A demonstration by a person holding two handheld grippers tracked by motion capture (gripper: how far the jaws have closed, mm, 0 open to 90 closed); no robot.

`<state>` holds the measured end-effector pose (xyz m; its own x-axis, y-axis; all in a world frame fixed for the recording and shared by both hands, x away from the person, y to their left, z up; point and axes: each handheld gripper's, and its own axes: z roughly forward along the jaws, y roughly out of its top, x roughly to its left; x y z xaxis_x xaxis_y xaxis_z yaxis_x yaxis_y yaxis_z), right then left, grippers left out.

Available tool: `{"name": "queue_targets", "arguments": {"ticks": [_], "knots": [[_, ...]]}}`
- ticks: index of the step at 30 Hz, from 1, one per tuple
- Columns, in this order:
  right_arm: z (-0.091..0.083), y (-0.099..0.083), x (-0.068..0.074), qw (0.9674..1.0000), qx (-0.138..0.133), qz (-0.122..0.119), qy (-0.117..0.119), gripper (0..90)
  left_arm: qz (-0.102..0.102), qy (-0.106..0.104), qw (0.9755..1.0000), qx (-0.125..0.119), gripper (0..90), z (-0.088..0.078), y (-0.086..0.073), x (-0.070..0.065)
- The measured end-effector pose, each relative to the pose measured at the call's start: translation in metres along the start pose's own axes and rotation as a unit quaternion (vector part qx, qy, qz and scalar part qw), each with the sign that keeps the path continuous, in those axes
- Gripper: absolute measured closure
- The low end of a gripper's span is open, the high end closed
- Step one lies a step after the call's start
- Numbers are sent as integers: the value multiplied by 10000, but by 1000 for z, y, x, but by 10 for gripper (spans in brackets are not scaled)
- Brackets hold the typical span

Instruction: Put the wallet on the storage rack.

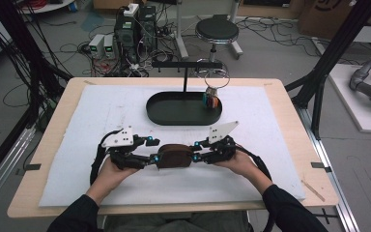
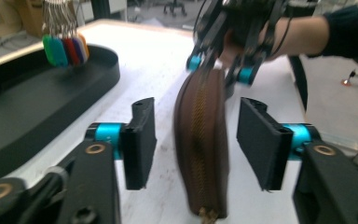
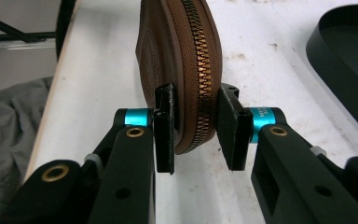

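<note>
Left gripper: jaws apart, standing either side of the brown zip pouch with clear daylight at both pads; nothing clamped.
Pouch position: on edge on the white mat, zip uppermost, at 6 o'clock from the black oval tray, between the two grippers.
Right gripper: clamped on the pouch's far end, one pad on the leather face, the other against the zip side.
Step in hand, judged: a handover of the hold to the right gripper, or a re-grip by the left.
Doing it well: keep the right clamp square and low on the body, off the zip teeth; bring the left in level so that the pouch does not tip.
Surroundings: coloured key tags hang from a stand over the tray, at 1 o'clock from the pouch, well apart.
Obstructions: none near; trailing cables lie beside both forearms.
</note>
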<state>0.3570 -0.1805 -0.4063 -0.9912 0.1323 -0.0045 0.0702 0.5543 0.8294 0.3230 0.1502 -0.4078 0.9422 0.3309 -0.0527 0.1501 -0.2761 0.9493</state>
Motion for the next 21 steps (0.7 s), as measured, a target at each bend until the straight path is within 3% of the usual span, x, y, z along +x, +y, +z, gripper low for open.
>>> {"name": "queue_targets", "arguments": {"ticks": [4, 8, 13, 17, 21], "knots": [[-5, 6, 2, 10000, -18, -68, 56, 708, -66, -176, 9997, 176, 435, 4, -2, 2], [-9, 11, 2, 9999, 72, -134, 75, 708, 8, -347, 9989, 301, 533, 8, -3, -1], [-10, 13, 2, 9997, 189, -138, 56, 708, 14, -465, 9981, 411, 588, 11, -2, -1], [-11, 14, 2, 9997, 215, -103, 28, 702, -64, -519, 9982, 307, 661, 10, -2, 0], [-14, 15, 2, 10000, 21, -23, 13, 662, -87, -592, 9982, 71, 691, 7, 0, 1]]}}
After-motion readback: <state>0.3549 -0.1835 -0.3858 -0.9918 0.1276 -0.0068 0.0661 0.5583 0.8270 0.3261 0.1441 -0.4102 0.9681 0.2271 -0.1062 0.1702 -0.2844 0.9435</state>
